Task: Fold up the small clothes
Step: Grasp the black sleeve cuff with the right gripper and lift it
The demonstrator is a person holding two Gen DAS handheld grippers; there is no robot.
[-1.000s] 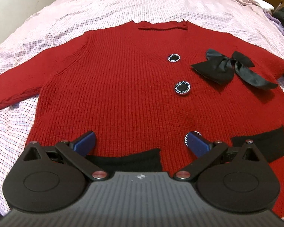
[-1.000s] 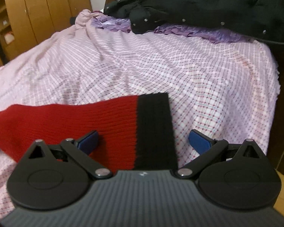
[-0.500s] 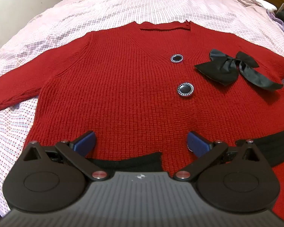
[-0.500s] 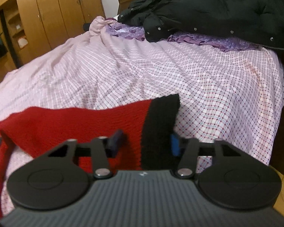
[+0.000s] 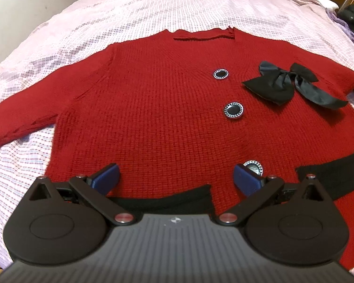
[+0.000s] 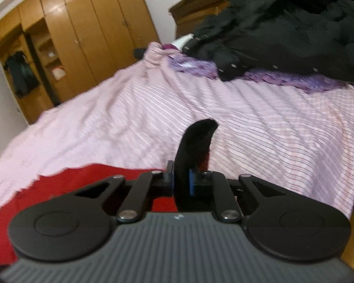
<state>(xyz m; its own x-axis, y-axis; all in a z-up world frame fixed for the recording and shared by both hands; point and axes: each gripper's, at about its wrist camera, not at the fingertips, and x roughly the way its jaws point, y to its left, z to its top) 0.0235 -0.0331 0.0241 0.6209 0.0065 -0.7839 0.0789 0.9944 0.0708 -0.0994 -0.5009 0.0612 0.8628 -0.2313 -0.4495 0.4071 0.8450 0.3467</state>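
Here: one red cardigan (image 5: 153,118) | three buttons (image 5: 233,110) | left tongs (image 5: 175,179) wide | right tongs (image 6: 181,181) pinching black cuff (image 6: 195,141)

No legible text, label, brand name or number appears in either view; only a small unreadable emblem marks each gripper body at 6 o'clock.

A pink checked bedsheet (image 5: 129,11) covers the bed before me, wrinkled towards its far end. At the far right, a black padded jacket (image 6: 283,28) lies heaped, with snap studs along its edge. A purple ruffled cloth (image 6: 295,80) lies under it, touching the sheet. Beyond the bed on the left I note a wooden wardrobe (image 6: 87,35), its doors shut beside one open shelf bay. A dark wooden headboard (image 6: 200,2) rises behind the jacket.
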